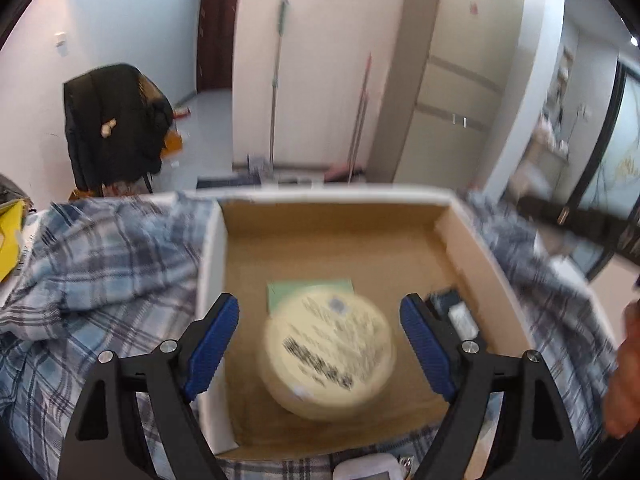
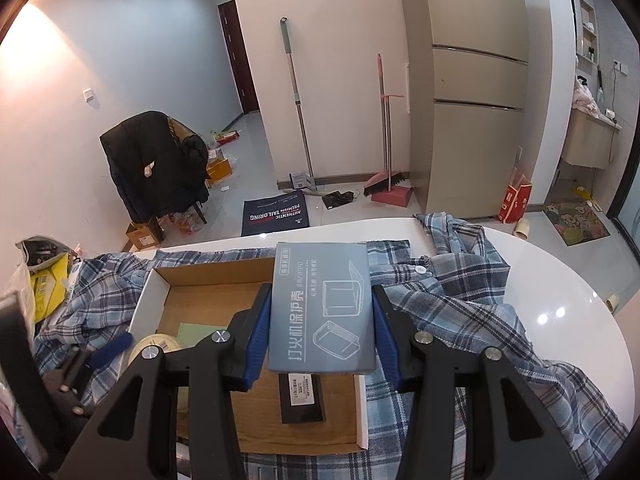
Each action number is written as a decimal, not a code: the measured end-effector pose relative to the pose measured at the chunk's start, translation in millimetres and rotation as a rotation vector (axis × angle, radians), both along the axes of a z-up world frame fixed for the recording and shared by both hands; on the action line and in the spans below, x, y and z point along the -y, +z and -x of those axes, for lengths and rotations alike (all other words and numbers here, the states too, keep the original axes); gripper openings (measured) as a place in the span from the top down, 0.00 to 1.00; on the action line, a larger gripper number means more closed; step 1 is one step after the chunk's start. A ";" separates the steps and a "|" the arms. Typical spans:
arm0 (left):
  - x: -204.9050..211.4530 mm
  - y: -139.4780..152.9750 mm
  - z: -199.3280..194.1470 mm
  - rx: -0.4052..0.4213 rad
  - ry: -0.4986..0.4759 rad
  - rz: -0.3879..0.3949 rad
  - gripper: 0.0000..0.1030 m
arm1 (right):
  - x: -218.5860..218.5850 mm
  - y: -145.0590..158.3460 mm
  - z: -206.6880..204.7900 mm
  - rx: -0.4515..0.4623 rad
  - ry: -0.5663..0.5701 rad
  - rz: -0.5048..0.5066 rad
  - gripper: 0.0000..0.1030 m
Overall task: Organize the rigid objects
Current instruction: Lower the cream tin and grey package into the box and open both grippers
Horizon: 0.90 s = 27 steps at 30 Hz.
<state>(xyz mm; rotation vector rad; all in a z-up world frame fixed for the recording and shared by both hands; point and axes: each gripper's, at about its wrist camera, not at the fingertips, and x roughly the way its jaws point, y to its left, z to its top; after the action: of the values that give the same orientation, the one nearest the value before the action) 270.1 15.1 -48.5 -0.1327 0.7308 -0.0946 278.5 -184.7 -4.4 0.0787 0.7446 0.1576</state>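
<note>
An open cardboard box (image 1: 332, 220) lies on a plaid shirt. Inside it a round cream container (image 1: 328, 352) with a printed label rests partly on a green card (image 1: 308, 292). My left gripper (image 1: 320, 304) hangs open above the container, with a gap between each blue pad and the container's sides. A black item (image 1: 452, 308) lies by the box's right wall. My right gripper (image 2: 321, 294) is shut on a flat grey-blue carton (image 2: 324, 308) and holds it over the cardboard box (image 2: 208, 292). Below it lies a black rectangular case (image 2: 302, 396). The cream container (image 2: 158, 346) shows at the left.
The blue plaid shirt (image 2: 448, 304) spreads over a white rounded table (image 2: 560, 280). Yellow packets (image 2: 48, 284) sit at the table's left end. A person's hand (image 1: 624, 380) shows at the right edge. A white device (image 1: 366, 468) lies at the box's near edge.
</note>
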 end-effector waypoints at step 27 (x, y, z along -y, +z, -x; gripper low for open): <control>-55.4 65.5 36.9 0.275 0.202 -0.040 0.00 | -68.0 -82.0 0.9 -0.274 0.230 0.039 0.56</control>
<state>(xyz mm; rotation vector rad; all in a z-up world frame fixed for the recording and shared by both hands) 233.2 70.5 17.1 -0.1513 0.4421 0.0933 277.6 -116.8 -86.3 -0.0235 1.0295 0.3562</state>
